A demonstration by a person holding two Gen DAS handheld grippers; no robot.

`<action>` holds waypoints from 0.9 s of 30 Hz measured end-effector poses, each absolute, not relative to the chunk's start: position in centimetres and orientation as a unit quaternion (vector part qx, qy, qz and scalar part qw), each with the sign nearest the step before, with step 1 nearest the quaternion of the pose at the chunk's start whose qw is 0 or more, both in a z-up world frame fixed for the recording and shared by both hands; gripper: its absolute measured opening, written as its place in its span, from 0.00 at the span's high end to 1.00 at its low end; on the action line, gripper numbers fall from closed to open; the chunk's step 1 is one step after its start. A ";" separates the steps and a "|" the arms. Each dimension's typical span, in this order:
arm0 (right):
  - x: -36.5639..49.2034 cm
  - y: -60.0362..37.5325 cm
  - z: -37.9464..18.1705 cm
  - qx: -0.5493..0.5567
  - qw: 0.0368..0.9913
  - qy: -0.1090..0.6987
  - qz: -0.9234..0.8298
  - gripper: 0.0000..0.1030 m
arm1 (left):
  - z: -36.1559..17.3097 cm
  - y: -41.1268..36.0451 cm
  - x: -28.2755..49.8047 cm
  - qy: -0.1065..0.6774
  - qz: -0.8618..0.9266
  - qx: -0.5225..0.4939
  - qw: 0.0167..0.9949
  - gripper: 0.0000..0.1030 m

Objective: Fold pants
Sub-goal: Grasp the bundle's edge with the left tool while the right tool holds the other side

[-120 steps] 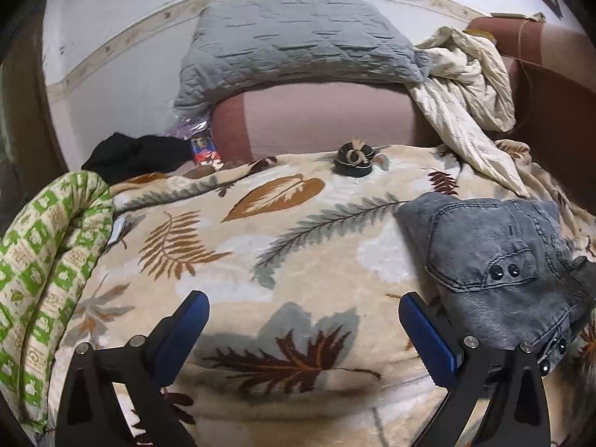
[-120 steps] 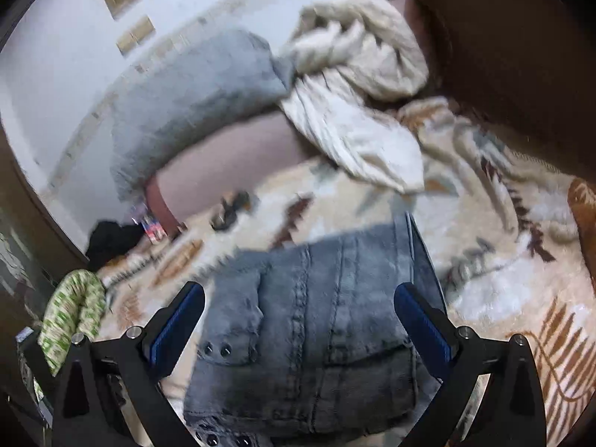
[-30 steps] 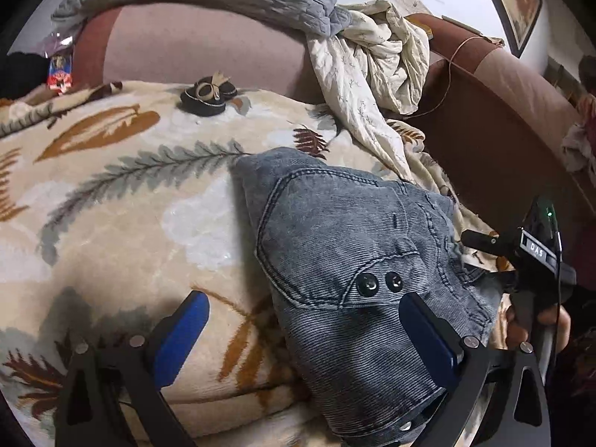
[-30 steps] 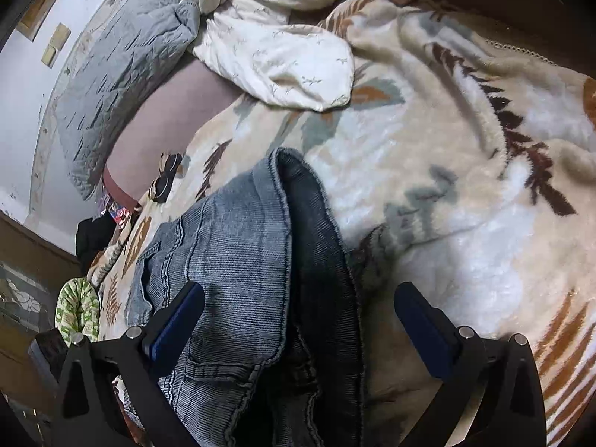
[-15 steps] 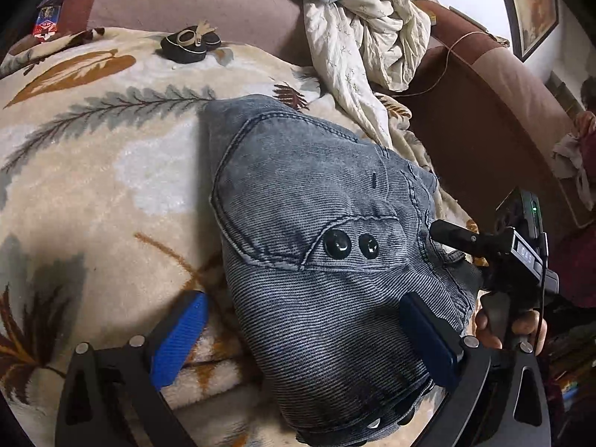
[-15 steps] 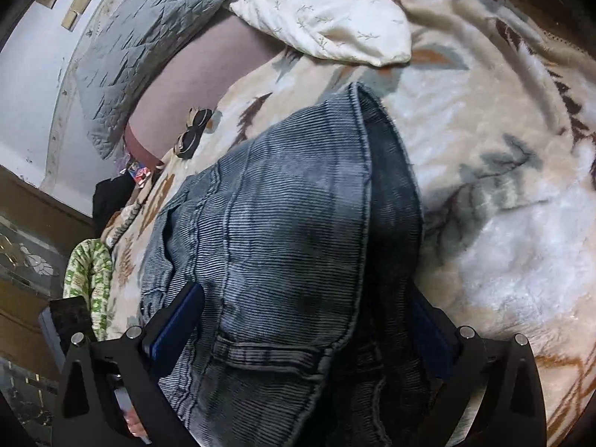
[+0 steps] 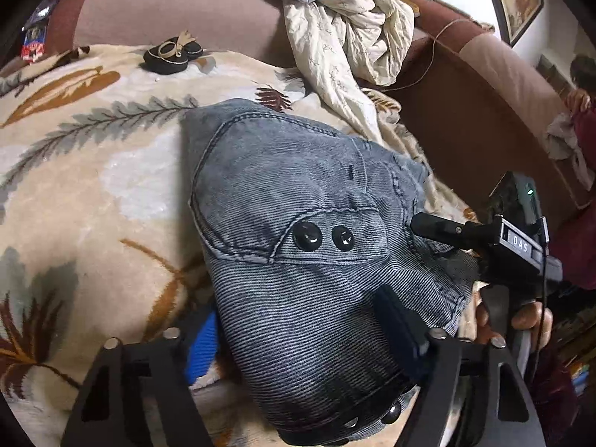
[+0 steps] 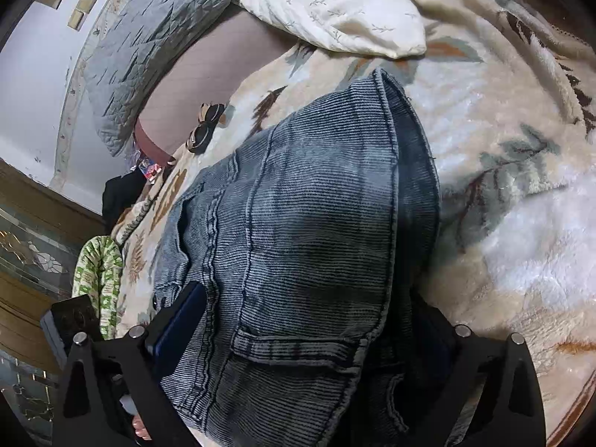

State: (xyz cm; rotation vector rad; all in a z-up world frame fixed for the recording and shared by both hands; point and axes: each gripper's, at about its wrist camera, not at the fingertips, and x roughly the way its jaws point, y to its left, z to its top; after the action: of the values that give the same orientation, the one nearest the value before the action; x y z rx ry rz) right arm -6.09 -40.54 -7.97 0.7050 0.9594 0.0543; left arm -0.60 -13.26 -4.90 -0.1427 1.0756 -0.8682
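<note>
While pants (image 7: 298, 193) lie folded | both tongs straddle near edge

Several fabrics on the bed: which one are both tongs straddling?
The grey-blue corduroy pants, the folded bundle with two black snaps. The cream floral sheet, grey quilted pillow and green patterned cloth all lie clear of the left tongs and right tongs.

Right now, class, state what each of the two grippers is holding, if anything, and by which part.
Both straddle the near end of the folded grey-blue denim pants. Left gripper by the buttoned pocket; right gripper at the waistband. Whether either has actually clamped cannot be told.
</note>
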 end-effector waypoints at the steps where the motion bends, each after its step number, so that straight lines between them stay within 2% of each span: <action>1: -6.2 -40.5 -8.0 0.326 0.829 0.454 0.020 0.08 | -4.9 -13.4 -0.6 0.495 -0.397 -0.061 0.771 0.29; 6: -6.5 -40.6 -8.0 0.319 0.832 0.454 0.003 0.24 | -4.6 -13.4 -0.6 0.489 -0.382 -0.044 0.783 0.47; 12: -6.6 -40.1 -7.5 0.300 0.839 0.454 -0.013 0.37 | -4.3 -13.3 -1.0 0.474 -0.376 -0.029 0.795 0.60; 21: -7.1 -38.7 -4.9 0.261 0.862 0.434 -0.038 0.54 | -2.9 -12.9 -1.7 0.450 -0.377 -0.012 0.809 0.73; 27: -7.2 -36.6 -3.1 0.205 0.879 0.426 -0.057 0.61 | -1.7 -12.5 -2.2 0.435 -0.380 -0.004 0.816 0.75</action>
State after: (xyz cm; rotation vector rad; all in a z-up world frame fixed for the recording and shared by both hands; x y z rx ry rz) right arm -7.19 -36.58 -3.07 0.4268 0.8877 -0.1185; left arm -2.16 -12.52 -1.66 -0.0086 0.9275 -0.8111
